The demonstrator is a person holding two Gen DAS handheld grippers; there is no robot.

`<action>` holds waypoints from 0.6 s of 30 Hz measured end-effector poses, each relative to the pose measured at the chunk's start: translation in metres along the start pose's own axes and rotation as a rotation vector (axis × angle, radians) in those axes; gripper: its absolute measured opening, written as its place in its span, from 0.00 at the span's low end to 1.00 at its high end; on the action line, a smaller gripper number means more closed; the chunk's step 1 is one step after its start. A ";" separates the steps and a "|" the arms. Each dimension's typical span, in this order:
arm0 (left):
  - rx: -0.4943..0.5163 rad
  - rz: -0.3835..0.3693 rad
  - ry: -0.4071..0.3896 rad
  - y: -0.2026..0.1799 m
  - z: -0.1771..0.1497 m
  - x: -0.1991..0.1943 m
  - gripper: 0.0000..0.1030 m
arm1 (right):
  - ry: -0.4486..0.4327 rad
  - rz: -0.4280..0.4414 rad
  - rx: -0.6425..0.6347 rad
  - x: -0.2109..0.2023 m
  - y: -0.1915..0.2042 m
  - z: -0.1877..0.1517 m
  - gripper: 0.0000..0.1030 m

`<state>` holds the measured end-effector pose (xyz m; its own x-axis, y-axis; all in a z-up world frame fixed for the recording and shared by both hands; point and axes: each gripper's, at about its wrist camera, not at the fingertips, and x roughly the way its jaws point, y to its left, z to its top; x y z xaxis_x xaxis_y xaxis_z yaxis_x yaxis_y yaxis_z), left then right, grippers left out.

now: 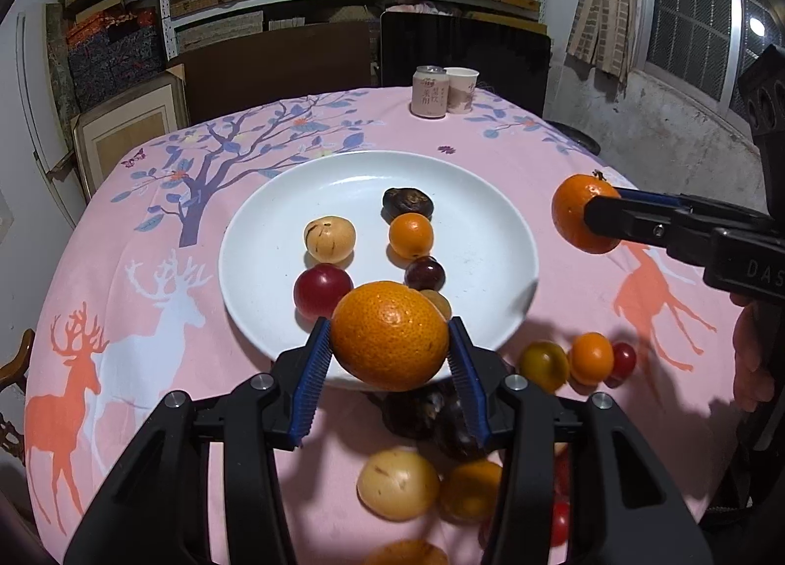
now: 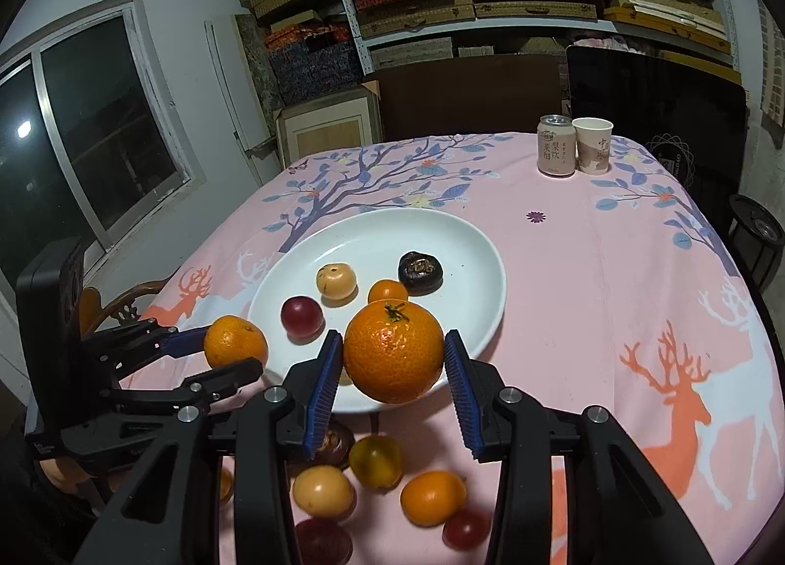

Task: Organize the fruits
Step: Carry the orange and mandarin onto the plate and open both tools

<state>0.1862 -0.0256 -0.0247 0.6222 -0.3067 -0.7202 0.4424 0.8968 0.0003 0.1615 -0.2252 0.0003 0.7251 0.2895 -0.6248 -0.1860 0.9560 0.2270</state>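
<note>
My left gripper (image 1: 390, 337) is shut on a large orange (image 1: 390, 335) held above the near rim of the white plate (image 1: 490, 231). My right gripper (image 2: 392, 351) is shut on a second orange with a green stem (image 2: 394, 350), also above the plate's near edge (image 2: 471, 241). Each gripper shows in the other's view, the right one (image 1: 588, 214) and the left one (image 2: 235, 349). On the plate lie a yellow fruit (image 1: 329, 239), a red fruit (image 1: 323, 292), a small orange (image 1: 411, 235), a dark fruit (image 1: 407, 203) and a dark red grape (image 1: 425, 273).
Several loose fruits lie on the pink deer tablecloth in front of the plate: a yellow one (image 2: 324, 490), a small orange (image 2: 432, 498), an olive-yellow one (image 2: 376, 462), red ones (image 2: 466, 528). A drink can (image 2: 556, 145) and paper cup (image 2: 592, 145) stand at the far edge.
</note>
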 end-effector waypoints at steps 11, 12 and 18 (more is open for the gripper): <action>-0.046 0.003 0.068 0.020 0.004 0.048 0.45 | 0.093 -0.024 0.026 0.061 -0.010 0.002 0.42; -0.047 0.004 0.075 0.022 0.004 0.052 0.45 | 0.101 -0.028 0.025 0.065 -0.010 0.001 0.42; -0.033 0.001 0.108 0.018 0.002 0.067 0.46 | 0.155 -0.050 0.006 0.088 -0.009 -0.006 0.42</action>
<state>0.2373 -0.0310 -0.0716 0.5490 -0.2713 -0.7905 0.4195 0.9075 -0.0201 0.2231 -0.2079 -0.0608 0.6219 0.2464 -0.7433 -0.1483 0.9691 0.1972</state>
